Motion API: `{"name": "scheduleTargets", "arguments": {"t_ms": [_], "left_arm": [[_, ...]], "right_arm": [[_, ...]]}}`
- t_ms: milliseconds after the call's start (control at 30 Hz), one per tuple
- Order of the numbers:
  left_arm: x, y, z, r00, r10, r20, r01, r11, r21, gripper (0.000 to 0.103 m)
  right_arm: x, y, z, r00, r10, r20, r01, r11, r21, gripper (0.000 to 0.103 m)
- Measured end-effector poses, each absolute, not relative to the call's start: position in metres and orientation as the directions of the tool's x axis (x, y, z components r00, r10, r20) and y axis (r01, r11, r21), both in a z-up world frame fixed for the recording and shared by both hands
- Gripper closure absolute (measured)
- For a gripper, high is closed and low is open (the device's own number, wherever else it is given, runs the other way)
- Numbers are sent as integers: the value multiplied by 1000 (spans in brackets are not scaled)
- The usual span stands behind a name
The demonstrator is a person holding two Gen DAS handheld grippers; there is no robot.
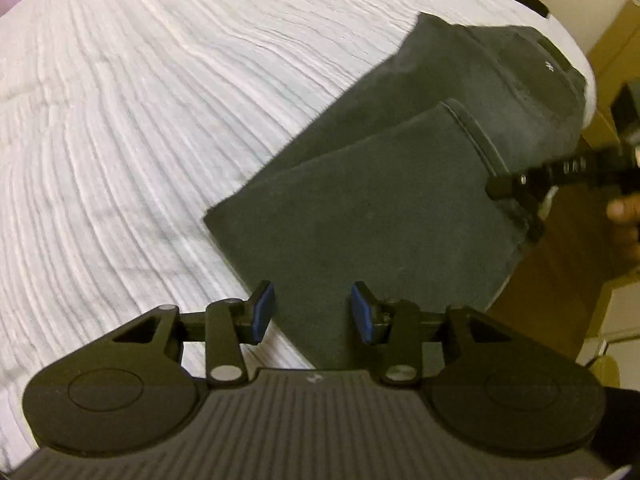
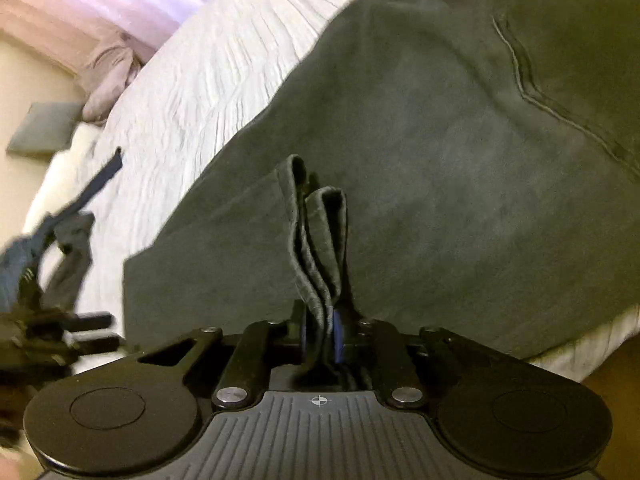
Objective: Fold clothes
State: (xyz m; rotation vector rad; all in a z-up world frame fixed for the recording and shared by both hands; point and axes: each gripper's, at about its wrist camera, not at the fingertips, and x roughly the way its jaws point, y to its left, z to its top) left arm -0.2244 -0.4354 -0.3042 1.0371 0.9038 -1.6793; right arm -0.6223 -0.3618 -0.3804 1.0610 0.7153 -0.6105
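One dark trousers (image 1: 384,208), two grippers

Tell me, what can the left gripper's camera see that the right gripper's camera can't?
Only the left wrist view shows the left gripper open, its blue pads apart with nothing between them, just over the near end of the dark pants.

Only the right wrist view shows the right gripper pinching a bunched fold of the pants, plus pillows far off.

Both show the pants lying on the white bedspread.
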Motion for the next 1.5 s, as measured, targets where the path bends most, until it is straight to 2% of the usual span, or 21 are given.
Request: {"name": "scheduleTargets", "arguments": {"t_ms": [200, 367, 400, 433, 467, 500, 667, 733, 800, 933, 967, 1000, 1033, 1067, 1233, 1267, 1300, 1367, 1433, 1500], "left_arm": [[-252, -445, -311, -258, -314, -914, 928, -345, -143, 66], [-268, -457, -319, -254, -290, -923, 919, -371, -137, 66], [-270, -459, -319, -253, -290, -923, 916, -380, -132, 66], [-270, -461, -320, -251, -291, -923, 914, -386, -127, 65], [-270, -463, -321, -249, -292, -924, 912, -392, -122, 65], [-271, -466, -322, -247, -293, -924, 910, -398, -117, 65], [-271, -482, -335, -229, -267, -936, 909, -403, -108, 65], [-275, -490, -342, -207, -239, -949, 905, -416, -92, 66], [-281, -494, -349, -178, -207, -962, 893, -444, -70, 66], [-287, -502, -342, -146, -178, -973, 883, -468, -47, 65], [-287, -503, -337, -141, -185, -972, 883, -467, -39, 65], [-286, -503, -330, -134, -203, -970, 883, -469, -24, 65], [-284, -503, -323, -131, -218, -967, 883, -469, -14, 65], [-281, -503, -316, -127, -231, -965, 884, -468, -4, 65], [-261, -507, -316, -19, -234, -972, 866, -489, 101, 64], [-259, -506, -317, 2, -233, -972, 843, -523, 127, 64], [-258, -504, -319, 21, -234, -972, 816, -558, 152, 64], [-255, -497, -319, 35, -257, -966, 739, -644, 198, 64], [-253, -482, -316, 15, -317, -948, 612, -747, 259, 62], [-253, -457, -315, -43, -392, -919, 404, -848, 342, 57]], "right_arm": [[-642, -395, -331, 611, -215, -762, 760, 427, 490, 93], [-657, -412, -379, 544, -101, -833, 799, 365, 478, 91], [-665, -410, -376, 559, -130, -819, 800, 344, 491, 73], [-674, -406, -368, 557, -186, -810, 814, 317, 487, 63], [-684, -402, -360, 554, -241, -797, 825, 289, 486, 39], [-695, -396, -352, 555, -291, -779, 830, 260, 494, 28], [-722, -356, -341, 585, -326, -743, 810, 187, 556, 28], [-715, -342, -338, 638, -299, -709, 770, 252, 587, 29], [-692, -338, -339, 689, -262, -675, 723, 307, 619, 42], [-660, -351, -365, 727, -156, -668, 672, 359, 648, 42], [-664, -356, -372, 715, -151, -683, 685, 348, 640, 47], [-668, -361, -380, 702, -145, -697, 697, 337, 633, 69], [-672, -365, -387, 690, -139, -710, 709, 326, 625, 79], [-677, -369, -392, 680, -137, -721, 719, 319, 617, 83], [-693, -357, -367, 668, -147, -729, 722, 365, 588, 83], [-693, -354, -364, 660, -142, -738, 727, 366, 580, 80], [-693, -350, -359, 648, -143, -748, 735, 372, 566, 59], [-690, -340, -348, 649, -155, -745, 730, 401, 553, 29], [-694, -327, -334, 662, -160, -732, 709, 450, 543, 29], [-675, -310, -328, 656, -162, -737, 695, 512, 505, 29]]}}
